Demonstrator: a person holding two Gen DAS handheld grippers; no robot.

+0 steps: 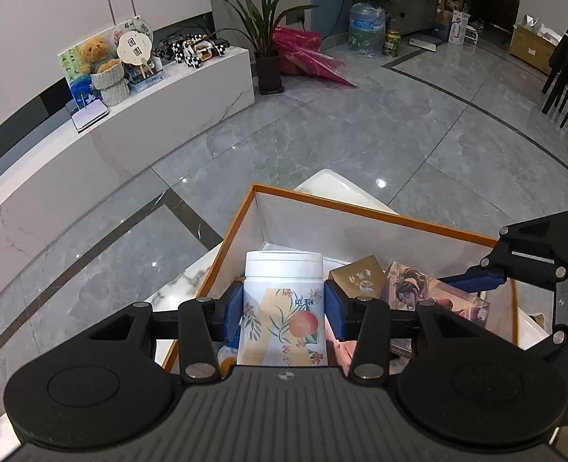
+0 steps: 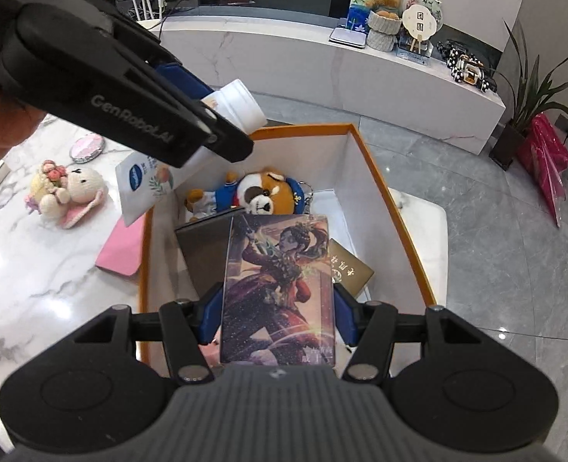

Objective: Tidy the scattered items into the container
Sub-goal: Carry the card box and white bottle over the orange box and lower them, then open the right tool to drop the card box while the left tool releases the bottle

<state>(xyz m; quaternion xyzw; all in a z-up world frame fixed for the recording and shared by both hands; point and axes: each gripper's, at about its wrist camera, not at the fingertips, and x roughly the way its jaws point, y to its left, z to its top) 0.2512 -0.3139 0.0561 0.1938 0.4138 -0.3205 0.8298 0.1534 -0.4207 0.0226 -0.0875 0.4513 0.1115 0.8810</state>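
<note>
An orange-rimmed box [image 1: 365, 211] [image 2: 384, 192] with white walls stands on a marble table [image 2: 34, 288]. My left gripper [image 1: 284, 302] [image 2: 222, 131] is shut on a white jar [image 1: 284, 308] [image 2: 241, 106] with a peach and flower label, held over the box's left rim. My right gripper [image 2: 280, 308] [image 1: 472, 281] is shut on an illustrated card [image 2: 280, 288] [image 1: 434, 296], held over the box. Inside lie a red-panda plush [image 2: 261, 192], a gold booklet [image 2: 351, 269] [image 1: 357, 277] and a dark grey flat item [image 2: 203, 246].
Left of the box on the marble table lie a pink notebook [image 2: 120, 250], a crocheted doll [image 2: 66, 196] and a round pink mirror [image 2: 87, 147]. A white bench [image 2: 361, 61] with a teddy bear stands beyond. Grey floor tiles [image 1: 341, 127] surround the table.
</note>
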